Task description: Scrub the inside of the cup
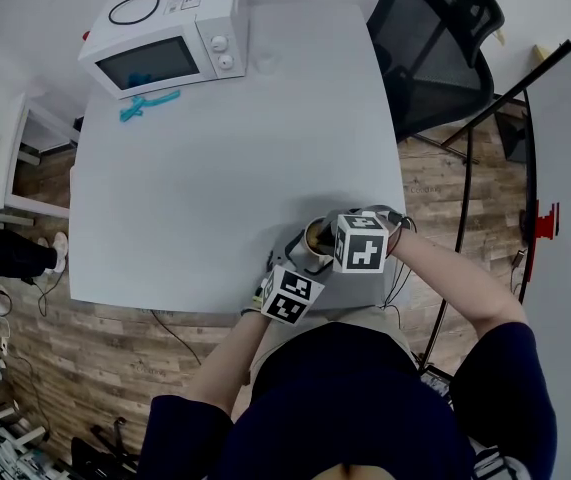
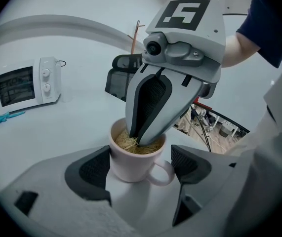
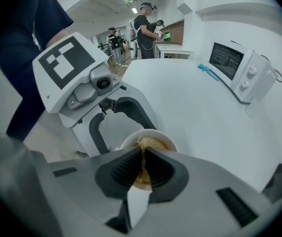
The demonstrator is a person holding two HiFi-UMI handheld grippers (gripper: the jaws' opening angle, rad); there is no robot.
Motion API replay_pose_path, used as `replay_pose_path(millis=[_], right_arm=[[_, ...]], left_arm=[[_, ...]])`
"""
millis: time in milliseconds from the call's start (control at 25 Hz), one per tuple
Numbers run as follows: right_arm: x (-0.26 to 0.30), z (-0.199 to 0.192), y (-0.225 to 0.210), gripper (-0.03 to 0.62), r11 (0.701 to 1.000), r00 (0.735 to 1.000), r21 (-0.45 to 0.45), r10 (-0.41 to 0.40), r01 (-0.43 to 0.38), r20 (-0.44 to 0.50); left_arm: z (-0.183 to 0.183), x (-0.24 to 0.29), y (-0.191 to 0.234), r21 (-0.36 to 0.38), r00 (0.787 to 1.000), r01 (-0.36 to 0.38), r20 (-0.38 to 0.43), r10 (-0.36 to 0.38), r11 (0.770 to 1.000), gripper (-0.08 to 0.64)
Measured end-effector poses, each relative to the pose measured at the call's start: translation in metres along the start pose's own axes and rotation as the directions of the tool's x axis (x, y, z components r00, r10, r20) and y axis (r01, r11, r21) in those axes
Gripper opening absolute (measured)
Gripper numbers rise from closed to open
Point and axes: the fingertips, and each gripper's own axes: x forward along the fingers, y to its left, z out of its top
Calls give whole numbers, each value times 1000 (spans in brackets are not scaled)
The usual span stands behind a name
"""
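Note:
A pale pink cup [image 1: 317, 238] [image 2: 131, 164] with a handle stands on the white table [image 1: 225, 168] near its front edge. My left gripper [image 1: 300, 253] [image 2: 140, 157] has its jaws on either side of the cup, one pad against the wall and the other at the handle. My right gripper [image 1: 325, 240] [image 2: 138, 139] [image 3: 141, 154] points steeply down into the cup. It is shut on a straw-coloured fibre scrubber [image 2: 125, 143] [image 3: 149, 143] that fills the inside. The cup's rim [image 3: 153, 133] shows just beyond the right jaws.
A white microwave [image 1: 165, 43] [image 2: 27, 85] [image 3: 239, 70] stands at the table's far left, with a blue tool [image 1: 147, 105] in front of it. A black office chair [image 1: 440, 38] is past the far right corner. People [image 3: 145, 28] stand in the room's background.

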Motion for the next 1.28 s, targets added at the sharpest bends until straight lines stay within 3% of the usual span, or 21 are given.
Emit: replay_pose_path(millis=[240,440,600,680,760,960,1280], right_arm=[[-11,0,-8,38,994,998,107,-22,15,62],[-19,4,-11,38,990,996,139,-43,31,82],[-25,7,-14,38,979,995,201,-45,27,89],[-29,8,-18,38,972,994,232,-49,26,95],[-35,12,-19,38,963,993,269,-47,16,110],[-50,18,-24,38,953,989,303,-60,17,134],[-82,37,-30,38,950,975,306,-122,61,184]], left_arm=[[-4,-10,16,-16,1000,-15,-6,15,1000,376],[-9,-14,22,54,999,-23,-30,25,998,349],[-15,-15,19,85,998,-3,-59,8,996,201],[-19,-17,22,90,997,-19,-67,25,996,157],[-21,-19,27,99,997,-38,-68,45,994,60],[-21,-21,37,120,996,-46,-65,54,992,58],[-19,-22,55,84,997,-57,-43,61,995,58]])
